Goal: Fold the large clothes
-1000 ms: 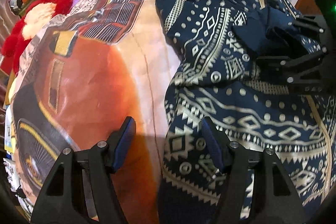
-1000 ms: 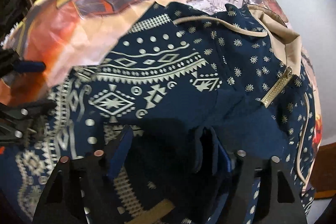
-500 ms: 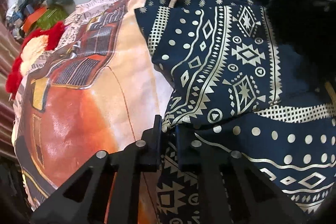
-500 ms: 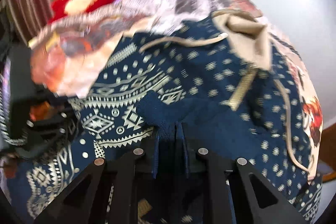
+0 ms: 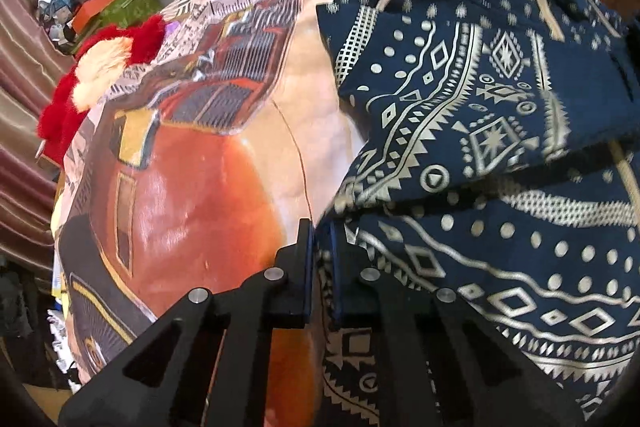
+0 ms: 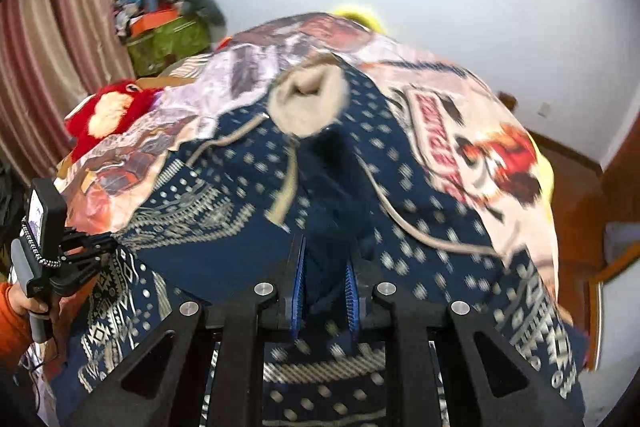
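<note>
A navy hoodie (image 5: 480, 155) with a cream geometric pattern lies on a bed; its sleeve is folded across the body. It also shows in the right wrist view (image 6: 248, 227), with its beige-lined hood (image 6: 308, 103) at the far end. My left gripper (image 5: 320, 247) is shut on the hoodie's left edge, next to the bedsheet. My right gripper (image 6: 324, 279) is shut on a bunch of dark navy fabric at the middle of the hoodie. The left gripper also shows at the left of the right wrist view (image 6: 96, 243), held by a hand in an orange sleeve.
The bedsheet (image 5: 192, 187) has an orange car print. A red and cream plush toy (image 5: 100, 67) lies at the bed's far left. A pile of clutter (image 6: 160, 23) stands by the striped curtain (image 6: 52, 39). A wooden door (image 6: 624, 187) is to the right.
Both grippers closed on the hoodie from open. The right gripper has since lifted and tilted up with its fabric, so the wall now shows. The left gripper stays at the hoodie's edge.
</note>
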### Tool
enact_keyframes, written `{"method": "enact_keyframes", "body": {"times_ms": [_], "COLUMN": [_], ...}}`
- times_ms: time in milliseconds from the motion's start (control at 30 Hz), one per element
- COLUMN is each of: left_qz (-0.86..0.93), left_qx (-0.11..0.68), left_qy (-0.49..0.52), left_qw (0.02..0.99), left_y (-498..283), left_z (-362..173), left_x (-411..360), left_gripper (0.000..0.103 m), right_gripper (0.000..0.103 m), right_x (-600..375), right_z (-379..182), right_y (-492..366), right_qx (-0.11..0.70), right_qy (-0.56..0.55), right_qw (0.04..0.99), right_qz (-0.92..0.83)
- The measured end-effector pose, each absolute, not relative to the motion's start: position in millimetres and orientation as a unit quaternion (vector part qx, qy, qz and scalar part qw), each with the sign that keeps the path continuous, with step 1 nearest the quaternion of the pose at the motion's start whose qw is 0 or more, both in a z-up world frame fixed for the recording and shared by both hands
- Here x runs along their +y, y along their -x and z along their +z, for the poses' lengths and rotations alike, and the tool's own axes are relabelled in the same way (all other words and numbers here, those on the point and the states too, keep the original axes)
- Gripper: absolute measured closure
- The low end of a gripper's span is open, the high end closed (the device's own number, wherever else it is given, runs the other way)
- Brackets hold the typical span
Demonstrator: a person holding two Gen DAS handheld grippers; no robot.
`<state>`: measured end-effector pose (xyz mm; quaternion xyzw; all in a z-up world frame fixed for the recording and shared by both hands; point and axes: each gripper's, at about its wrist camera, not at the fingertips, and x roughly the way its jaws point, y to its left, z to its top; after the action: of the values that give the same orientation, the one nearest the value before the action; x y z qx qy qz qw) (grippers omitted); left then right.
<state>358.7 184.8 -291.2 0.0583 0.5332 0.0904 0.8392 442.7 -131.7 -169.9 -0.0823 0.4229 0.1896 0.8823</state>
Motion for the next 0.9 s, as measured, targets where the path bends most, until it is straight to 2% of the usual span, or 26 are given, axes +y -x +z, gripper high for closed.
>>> {"method": "enact_keyframes", "body": {"times_ms": [300,500,567,600,633,667,700,800,900], "left_qz": [0.094,0.091,0.09,0.088,0.085,0.083,0.079,0.06,0.046], "left_qx": [0.549,0.541,0.533,0.529,0.525,0.523,0.52,0.514,0.515], "left_qy": [-0.065,-0.058,-0.052,-0.049,-0.045,-0.042,-0.038,-0.024,-0.015], "left_qw": [0.828,0.834,0.84,0.842,0.846,0.848,0.85,0.855,0.856], "left_y": [-347.2,-334.1,-330.7,-329.7,-327.7,-327.2,-325.9,-323.6,-330.1], "left_z": [-291.4,-271.4,-260.8,-256.3,-250.5,-246.7,-242.9,-233.8,-231.7], "left_x": [174.7,165.9,163.5,162.4,160.0,158.3,156.3,147.8,143.1], "left_gripper": [0.094,0.094,0.094,0.094,0.094,0.094,0.094,0.093,0.085], "right_gripper": [0.087,0.086,0.079,0.064,0.041,0.033,0.03,0.03,0.03], "right_x": [-195.4,-219.5,-222.1,-222.4,-222.2,-220.7,-217.7,-197.3,-173.0], "right_z": [-199.1,-186.7,-178.5,-175.5,-171.8,-167.9,-164.7,-164.1,-174.7], "right_y": [-434.7,-423.6,-421.1,-420.7,-420.5,-419.2,-418.2,-420.7,-427.6], "right_qx": [0.482,0.481,0.472,0.468,0.461,0.448,0.436,0.43,0.427], "right_qy": [0.051,0.036,0.022,0.017,0.008,-0.002,-0.008,0.014,0.052], "right_qw": [0.863,0.866,0.87,0.871,0.875,0.88,0.885,0.885,0.885], "right_qz": [0.141,0.134,0.143,0.146,0.15,0.156,0.164,0.176,0.177]}}
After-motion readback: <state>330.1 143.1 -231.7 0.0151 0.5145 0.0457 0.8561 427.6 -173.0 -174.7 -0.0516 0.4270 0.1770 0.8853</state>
